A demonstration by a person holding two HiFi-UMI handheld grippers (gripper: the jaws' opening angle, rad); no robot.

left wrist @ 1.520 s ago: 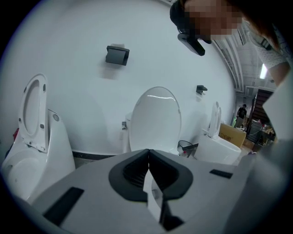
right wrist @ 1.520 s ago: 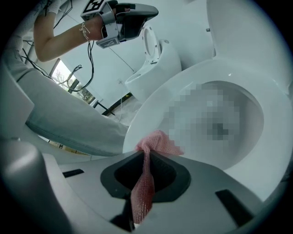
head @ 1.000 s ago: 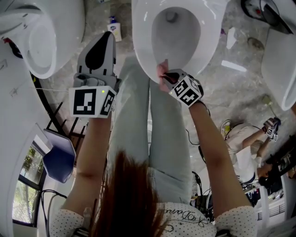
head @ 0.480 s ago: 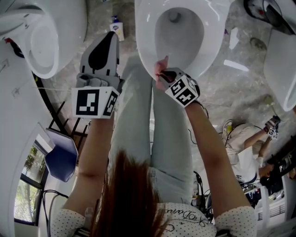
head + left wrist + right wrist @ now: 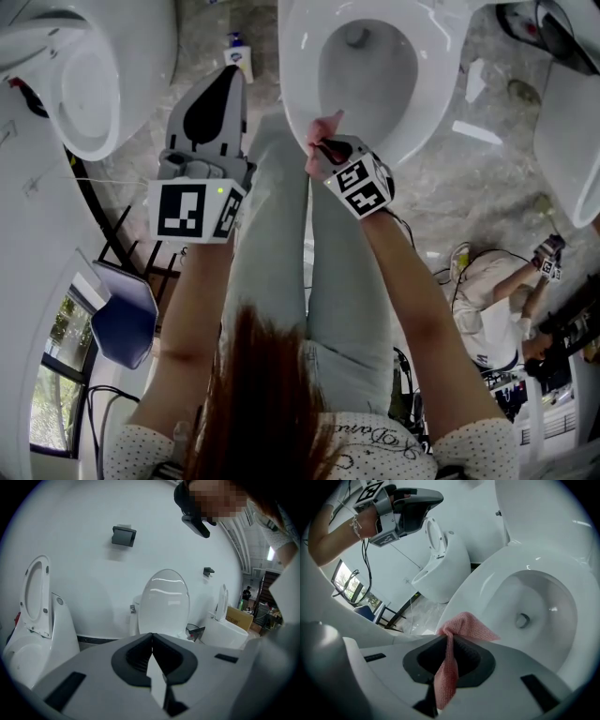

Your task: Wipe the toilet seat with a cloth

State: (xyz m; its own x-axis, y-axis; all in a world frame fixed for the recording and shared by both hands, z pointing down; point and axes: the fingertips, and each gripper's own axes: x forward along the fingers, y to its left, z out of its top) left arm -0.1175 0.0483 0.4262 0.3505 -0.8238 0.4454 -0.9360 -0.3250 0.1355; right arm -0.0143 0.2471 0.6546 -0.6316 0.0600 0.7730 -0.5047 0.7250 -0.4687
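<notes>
A white toilet with its seat [image 5: 298,112] [image 5: 487,581] stands right ahead, lid raised. My right gripper [image 5: 321,145] [image 5: 449,641] is shut on a pink cloth [image 5: 324,128] [image 5: 461,626], whose free corner lies against the seat's near left rim. My left gripper [image 5: 223,82] [image 5: 152,641] hangs in the air left of the toilet, jaws shut with nothing between them. The left gripper view looks at the raised lid [image 5: 165,599] and the white wall behind it.
Another toilet [image 5: 89,84] [image 5: 438,569] stands to the left and a third one [image 5: 572,122] to the right. A small bottle [image 5: 236,54] sits on the marble floor. A blue chair [image 5: 120,314] is at lower left. A person [image 5: 497,291] crouches at lower right.
My right gripper has slid the cloth leftward and slightly up along the seat's near rim. The left gripper has risen a little.
</notes>
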